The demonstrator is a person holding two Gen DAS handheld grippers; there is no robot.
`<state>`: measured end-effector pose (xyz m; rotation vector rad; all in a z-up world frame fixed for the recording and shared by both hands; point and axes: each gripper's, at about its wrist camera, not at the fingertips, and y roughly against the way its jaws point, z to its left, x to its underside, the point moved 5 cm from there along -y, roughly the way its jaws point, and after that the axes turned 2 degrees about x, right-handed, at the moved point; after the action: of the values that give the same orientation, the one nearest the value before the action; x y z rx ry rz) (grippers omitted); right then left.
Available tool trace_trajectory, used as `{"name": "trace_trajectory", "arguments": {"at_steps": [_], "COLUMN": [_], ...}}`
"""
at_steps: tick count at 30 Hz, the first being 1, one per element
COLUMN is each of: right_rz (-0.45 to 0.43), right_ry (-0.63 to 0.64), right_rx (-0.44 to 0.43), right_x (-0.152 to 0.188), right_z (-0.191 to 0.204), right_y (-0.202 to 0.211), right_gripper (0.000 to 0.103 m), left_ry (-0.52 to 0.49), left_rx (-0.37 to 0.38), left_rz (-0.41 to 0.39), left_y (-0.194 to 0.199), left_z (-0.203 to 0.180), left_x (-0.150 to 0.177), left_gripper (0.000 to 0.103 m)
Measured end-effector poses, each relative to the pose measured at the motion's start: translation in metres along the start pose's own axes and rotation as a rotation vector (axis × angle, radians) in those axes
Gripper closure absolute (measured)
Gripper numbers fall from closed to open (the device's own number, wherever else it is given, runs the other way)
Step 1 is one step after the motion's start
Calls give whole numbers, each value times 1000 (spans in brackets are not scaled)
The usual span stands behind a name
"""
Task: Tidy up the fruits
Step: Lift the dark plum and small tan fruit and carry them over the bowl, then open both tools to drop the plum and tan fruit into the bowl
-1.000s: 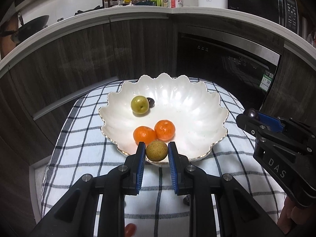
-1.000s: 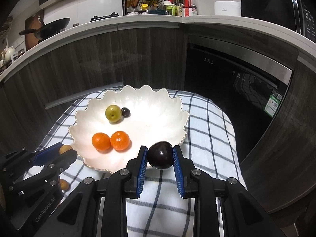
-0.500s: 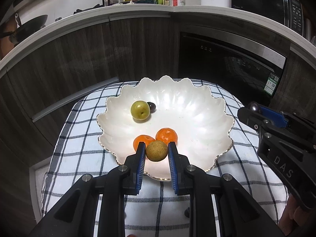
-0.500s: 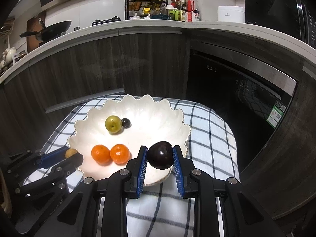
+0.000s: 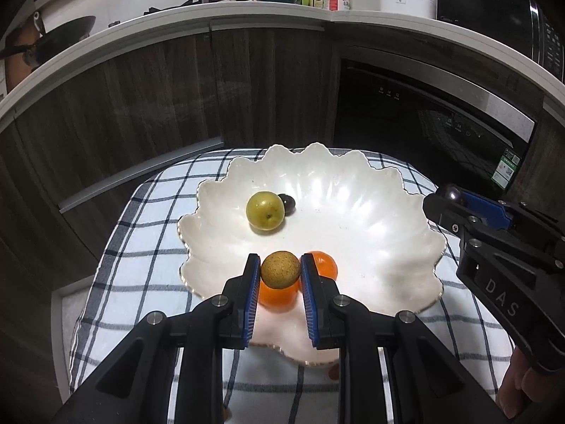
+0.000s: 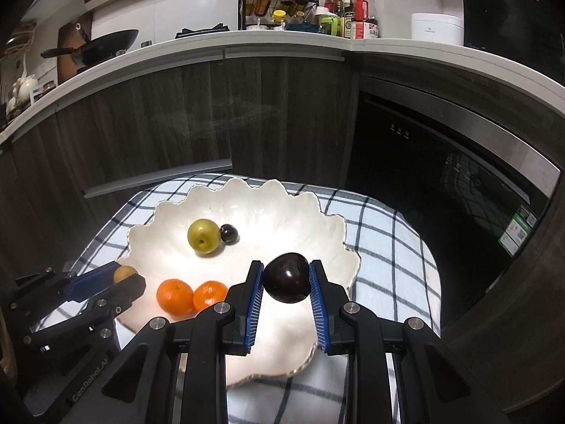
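Left gripper (image 5: 280, 269): its blue-padded fingers (image 5: 251, 282) pinch a brown speckled fruit (image 5: 280, 269) at the tips, above the near part of the white scalloped bowl (image 5: 370, 212).
Right gripper (image 6: 286, 277): fingers clamped on a dark plum (image 6: 286, 277), held over the bowl's right rim.
Just beyond the left fingers: two oranges (image 5: 319, 264), partly hidden behind the held fruit.
Further ahead of the fingers: a green fruit (image 5: 265, 210) touching a small dark fruit (image 5: 286, 202), both lying in the bowl.
Under the bowl: a checked cloth (image 5: 141, 247) covering the desk.
Person: a hand (image 5: 519, 392) grips the right gripper's handle.
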<state>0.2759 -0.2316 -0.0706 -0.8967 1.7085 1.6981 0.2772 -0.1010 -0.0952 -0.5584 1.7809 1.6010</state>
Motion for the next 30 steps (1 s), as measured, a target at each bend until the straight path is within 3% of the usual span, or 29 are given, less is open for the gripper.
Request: {"name": "trace_trajectory", "arguments": {"at_steps": [20,26,27,30], "right_rz": [59,65,68,75], "right_ry": [-15,-12,-10,-14], "right_rx": [24,43,46,63], "right_x": [-4,-3,-2,0], "right_z": [0,1,1,0], "right_y": [-55,-61,-62,-64], "right_gripper": [75,74,69,48], "left_ry": [-3,-13,-11,-7], "left_rx": [-8,-30,-31,-43], "left_rz": [14,3,4,5], "left_y": [-47,-49,-49,-49], "left_z": [23,28,29,33], "left_x": [-22,-21,-21,-19], "left_gripper": [79,53,46,42]}}
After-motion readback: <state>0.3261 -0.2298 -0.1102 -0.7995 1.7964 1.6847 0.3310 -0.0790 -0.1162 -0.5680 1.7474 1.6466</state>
